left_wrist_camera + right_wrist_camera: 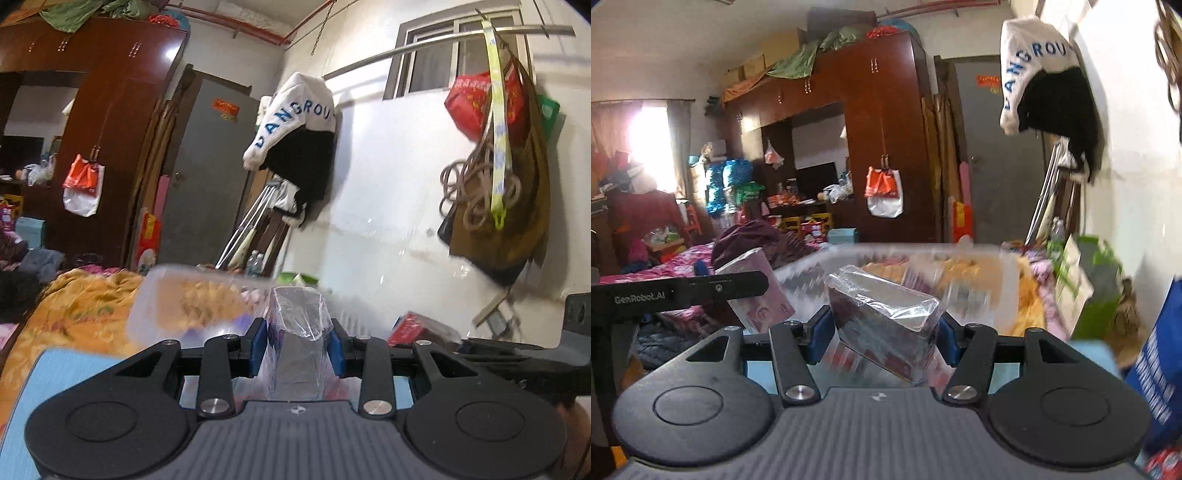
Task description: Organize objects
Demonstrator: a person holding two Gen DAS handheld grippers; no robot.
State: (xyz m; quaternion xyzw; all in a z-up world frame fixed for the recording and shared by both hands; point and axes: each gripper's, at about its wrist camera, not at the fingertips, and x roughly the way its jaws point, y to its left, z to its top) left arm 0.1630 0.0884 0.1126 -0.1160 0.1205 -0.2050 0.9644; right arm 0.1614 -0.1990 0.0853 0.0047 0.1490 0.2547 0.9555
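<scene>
My left gripper (298, 345) clamps a film-wrapped grey pack (297, 343); my right gripper (882, 332) clamps a film-wrapped dark red pack (886, 325). Both hang before the clear plastic bin (1008, 288). Light, stiff, slippery film; I grip flat sides.

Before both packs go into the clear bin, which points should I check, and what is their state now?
1. Left gripper shut on the plastic-wrapped pack: ok.
2. Right gripper shut on the wrapped dark red pack: ok, though it sits tilted.
3. Clear plastic bin ahead of both grippers: ok.
4. Free room in the bin: cannot tell, blurred.
5. Pink pack beside the bin, clear of the path: cannot tell.
</scene>
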